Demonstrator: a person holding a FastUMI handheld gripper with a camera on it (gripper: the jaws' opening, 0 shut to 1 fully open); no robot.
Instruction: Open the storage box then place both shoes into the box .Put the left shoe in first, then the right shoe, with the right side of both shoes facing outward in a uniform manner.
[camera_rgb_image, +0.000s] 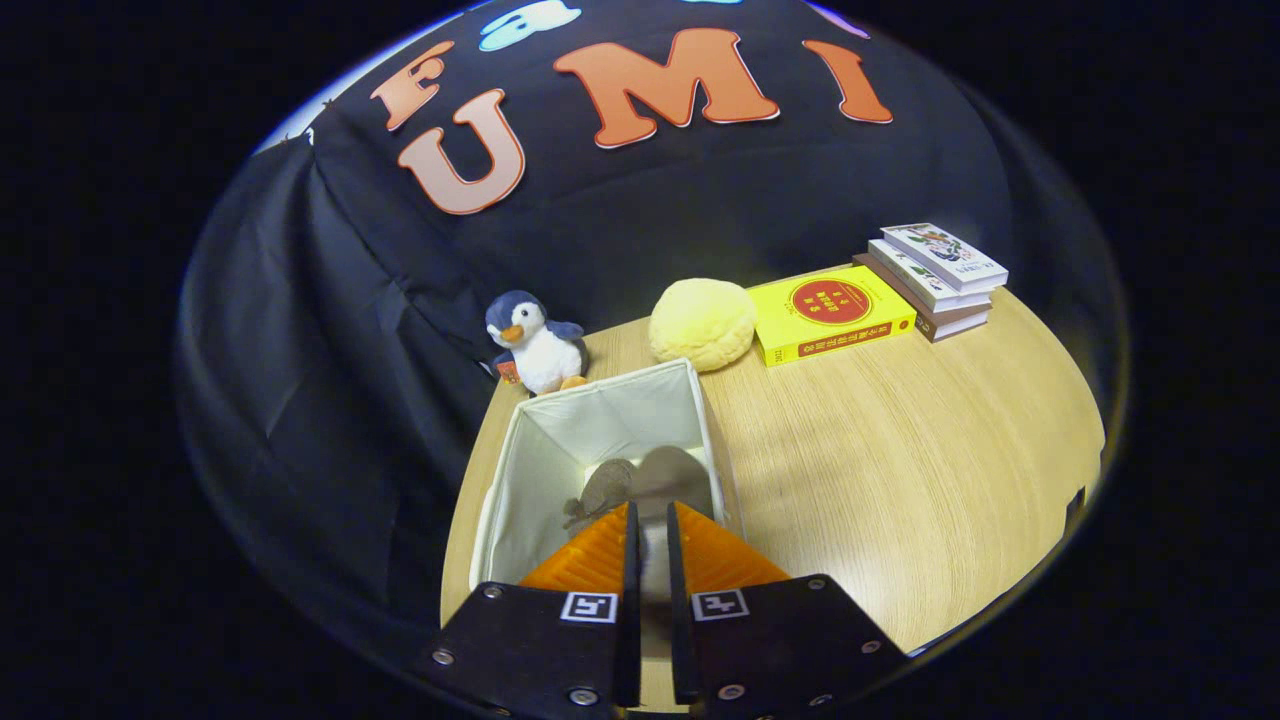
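Note:
The white fabric storage box (540, 470) stands open on the wooden table, just ahead of my fingers. Inside it lies a grey shoe (606, 486), its laces showing near the left fingertip. A second grey shoe (676, 472) hangs over the box's right half, right past my fingertips. My gripper (650, 515) is over the near rim of the box, its fingers drawn close with a narrow gap. A pale part of that second shoe sits in the gap, pressed by both fingers. Most of both shoes is hidden behind the fingers.
A plush penguin (535, 345) stands beyond the box's far left corner. A yellow round cushion (702, 322) lies behind its far right corner. Further right are a yellow book (830, 315) and a stack of books (935, 275). Bare tabletop (900, 460) spreads to the right.

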